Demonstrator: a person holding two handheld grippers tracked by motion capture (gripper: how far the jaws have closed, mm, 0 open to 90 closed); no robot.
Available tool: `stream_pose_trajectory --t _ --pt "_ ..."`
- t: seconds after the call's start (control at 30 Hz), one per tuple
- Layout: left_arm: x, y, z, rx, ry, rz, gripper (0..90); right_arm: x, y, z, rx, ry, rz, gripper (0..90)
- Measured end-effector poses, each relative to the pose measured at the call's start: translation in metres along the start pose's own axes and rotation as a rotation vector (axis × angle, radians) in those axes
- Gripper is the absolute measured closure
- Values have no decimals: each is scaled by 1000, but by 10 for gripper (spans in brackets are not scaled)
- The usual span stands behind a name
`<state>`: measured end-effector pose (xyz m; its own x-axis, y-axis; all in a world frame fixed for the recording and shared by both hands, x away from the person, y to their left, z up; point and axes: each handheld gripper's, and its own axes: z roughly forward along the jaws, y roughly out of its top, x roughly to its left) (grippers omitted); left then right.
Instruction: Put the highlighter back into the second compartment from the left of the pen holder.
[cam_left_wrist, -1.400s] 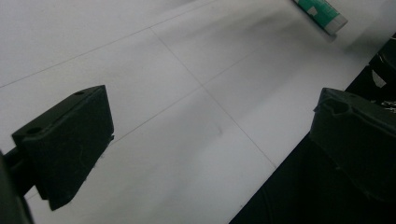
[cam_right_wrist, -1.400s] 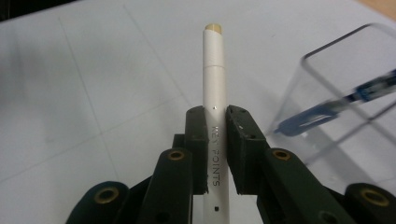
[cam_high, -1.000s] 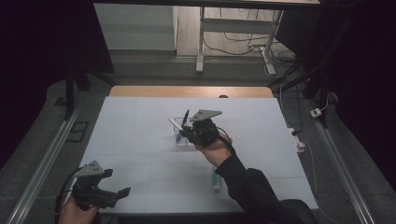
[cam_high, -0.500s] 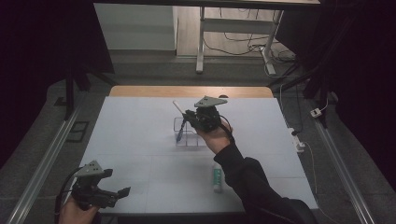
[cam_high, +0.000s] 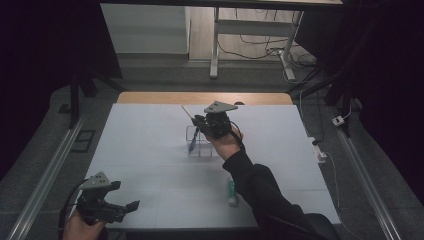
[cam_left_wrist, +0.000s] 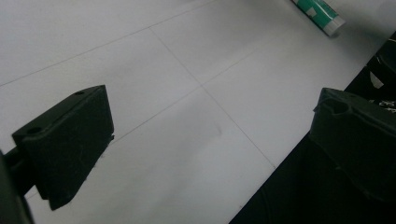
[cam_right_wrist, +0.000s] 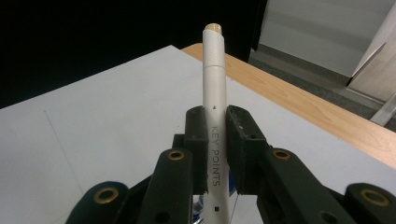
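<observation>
My right gripper (cam_high: 202, 121) hovers over the middle of the white table (cam_high: 150, 130), shut on a white pen (cam_high: 188, 111) that points up and to the far left. In the right gripper view the pen (cam_right_wrist: 214, 65), printed "KEY POINTS", is pinched between the two pads of that gripper (cam_right_wrist: 215, 122). Just below it in the high view stands a clear holder (cam_high: 202, 146) with a blue pen (cam_high: 192, 141) leaning in it. My left gripper (cam_high: 126, 210) rests at the near left corner, open with nothing between its jaws, which stand wide apart over bare table in the left gripper view (cam_left_wrist: 210, 116).
A green and white tube (cam_high: 231, 190) lies on the table near the right forearm and appears again at the top right of the left gripper view (cam_left_wrist: 320, 11). A wooden strip (cam_high: 200, 98) edges the table's far side. The near table edge (cam_left_wrist: 280, 168) runs close under the left gripper.
The right gripper has moved toward the far side of the table with the white pen, now above the clear holder. The left gripper has stayed put.
</observation>
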<state>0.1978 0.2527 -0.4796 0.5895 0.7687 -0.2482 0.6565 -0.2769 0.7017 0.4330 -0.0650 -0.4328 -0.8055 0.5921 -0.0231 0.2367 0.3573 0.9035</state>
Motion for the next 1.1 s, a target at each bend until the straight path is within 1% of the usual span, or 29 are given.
stream_pose_trajectory --t 0.1,0.2,0.43,0.6,0.8,0.9,1.1 --pt "0 0 0 0 -1 1 0 0 -2 5 -3 -10 -12 791" --pt "0 0 0 -1 -1 1 0 0 -4 9 -11 -6 -24 791" --pt "0 0 0 -1 -2 -1 0 0 -11 11 -21 -9 -34 789" --pt "-1 0 0 0 -1 0 0 0 -14 12 -15 -2 -28 789" --pt "-1 0 0 0 0 0 0 3 -19 13 -7 -2 -35 783" --pt "-1 0 0 0 1 2 0 3 -21 11 -1 -4 -38 779" --pt "-1 0 0 4 1 1 0 0 -24 5 6 -1 -15 774"
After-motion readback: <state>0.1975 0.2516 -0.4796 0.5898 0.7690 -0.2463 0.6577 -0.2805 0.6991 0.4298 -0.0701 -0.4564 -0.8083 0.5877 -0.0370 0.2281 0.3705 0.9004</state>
